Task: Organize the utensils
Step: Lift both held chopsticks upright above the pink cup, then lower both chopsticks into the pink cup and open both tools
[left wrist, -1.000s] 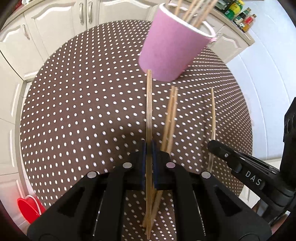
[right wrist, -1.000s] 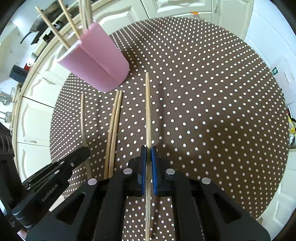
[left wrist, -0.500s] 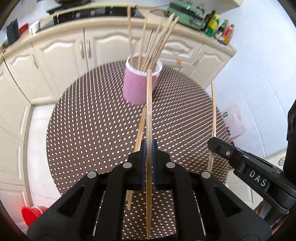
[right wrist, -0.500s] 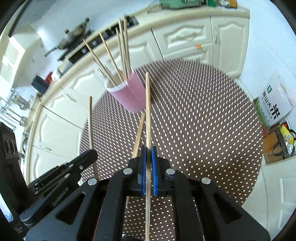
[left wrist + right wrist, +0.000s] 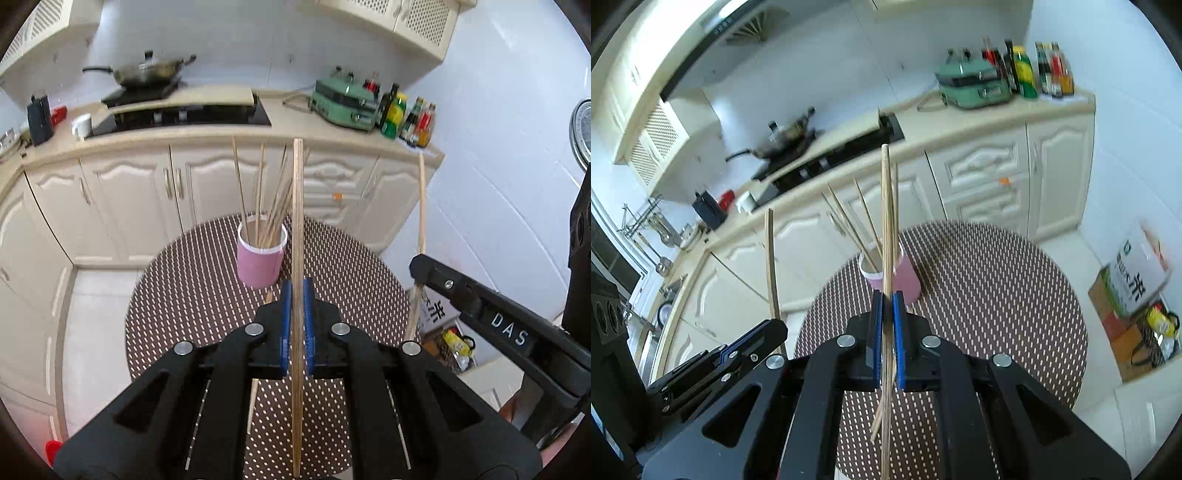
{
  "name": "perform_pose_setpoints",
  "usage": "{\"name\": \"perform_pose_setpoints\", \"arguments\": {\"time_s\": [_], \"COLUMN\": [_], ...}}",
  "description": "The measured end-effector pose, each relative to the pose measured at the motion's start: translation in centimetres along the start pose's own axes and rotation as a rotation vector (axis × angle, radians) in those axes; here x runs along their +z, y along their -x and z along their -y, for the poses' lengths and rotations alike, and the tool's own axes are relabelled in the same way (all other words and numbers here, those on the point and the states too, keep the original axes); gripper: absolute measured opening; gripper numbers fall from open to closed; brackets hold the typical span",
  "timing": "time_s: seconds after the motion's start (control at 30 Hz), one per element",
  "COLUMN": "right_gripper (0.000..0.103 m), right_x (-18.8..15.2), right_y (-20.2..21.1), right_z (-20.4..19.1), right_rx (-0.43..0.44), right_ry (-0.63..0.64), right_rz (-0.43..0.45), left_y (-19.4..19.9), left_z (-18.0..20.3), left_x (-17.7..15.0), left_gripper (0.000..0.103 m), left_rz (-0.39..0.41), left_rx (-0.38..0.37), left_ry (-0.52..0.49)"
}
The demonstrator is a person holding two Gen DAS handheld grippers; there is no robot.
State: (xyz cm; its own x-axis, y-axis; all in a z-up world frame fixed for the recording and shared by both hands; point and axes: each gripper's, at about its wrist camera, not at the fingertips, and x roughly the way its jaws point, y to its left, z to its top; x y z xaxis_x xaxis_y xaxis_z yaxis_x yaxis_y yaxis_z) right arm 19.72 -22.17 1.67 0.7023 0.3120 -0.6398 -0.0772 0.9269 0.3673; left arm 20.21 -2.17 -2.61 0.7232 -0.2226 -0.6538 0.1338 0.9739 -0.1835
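Note:
A pink cup holding several thin wooden sticks stands upright on the round brown dotted table; it also shows in the right wrist view. My left gripper is shut on a wooden chopstick held high above the table. My right gripper is shut on another chopstick, also raised. Each gripper appears in the other's view with its stick. A pair of chopsticks lies on the table, partly hidden by my fingers.
Cream kitchen cabinets and a counter with a stove, wok, green appliance and bottles stand behind the table. A carton and bags sit on the floor at the right.
Both grippers rose and tilted up with their chopsticks; the view went from looking down at the table to looking level at the kitchen. The cup is now farther away.

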Motion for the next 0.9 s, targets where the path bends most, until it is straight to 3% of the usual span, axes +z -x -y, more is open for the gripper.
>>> {"name": "perform_pose_setpoints", "arguments": {"time_s": [0.23,0.4,0.7,0.9], "right_gripper": [0.005,0.005,0.005,0.005], "right_x": [2.9,5.4,10.3,12.7], "right_y": [1.7,0.3,-4.9,-9.6], "right_z": [-1.8,-2.4,-3.1,-3.4], "right_rx": [0.012,0.046,0.062,0.077], "right_ry": [0.038,0.044,0.041,0.052], "right_rz": [0.137,0.207,0.27,0.296], "left_y": [2.6,2.1,-2.2,-7.6], "left_z": [0.0,-0.6,-1.7,-3.3], "left_x": [2.6,4.9,10.3,12.5], "left_gripper": [0.007,0.007,0.007,0.007], "left_rz": [0.096,0.136,0.2,0.2], "left_rx": [0.021,0.03,0.039,0.002], "left_ry": [-0.015,-0.011,-0.003,-0.004]}}
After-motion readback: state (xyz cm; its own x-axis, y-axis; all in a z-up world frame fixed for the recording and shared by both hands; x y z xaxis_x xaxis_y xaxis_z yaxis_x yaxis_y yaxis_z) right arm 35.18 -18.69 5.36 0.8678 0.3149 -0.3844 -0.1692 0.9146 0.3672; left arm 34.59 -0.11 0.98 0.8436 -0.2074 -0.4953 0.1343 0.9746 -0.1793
